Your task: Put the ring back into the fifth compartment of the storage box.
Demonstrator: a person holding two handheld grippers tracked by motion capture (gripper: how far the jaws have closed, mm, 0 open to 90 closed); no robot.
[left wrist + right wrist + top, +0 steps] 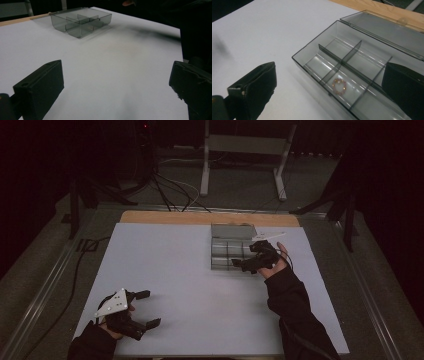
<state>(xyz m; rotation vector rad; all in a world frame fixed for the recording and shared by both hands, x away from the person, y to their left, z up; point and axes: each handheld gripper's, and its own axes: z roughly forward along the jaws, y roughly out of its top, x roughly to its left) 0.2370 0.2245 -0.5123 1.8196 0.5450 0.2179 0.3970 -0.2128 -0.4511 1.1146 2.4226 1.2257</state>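
Smoky clear plastic divided box (pixel 352 67), lid open, near counter (pixel 190 285) far edge, holding pink bead ring (pixel 339 85); left gripper (pixel 145 309) and right gripper (pixel 239 263) both wide open, empty.

Smoky grey clear box (pixel 352 50); pinkish-gold bead ring (pixel 339 85); white table (pixel 165 265); black tools.

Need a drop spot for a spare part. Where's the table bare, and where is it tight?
Free: the white table between the left gripper and the clear divided box, plus the near edge between the two forearms. Crowded: the far right, where the right gripper hangs open at the box, a small beaded ring in one compartment.
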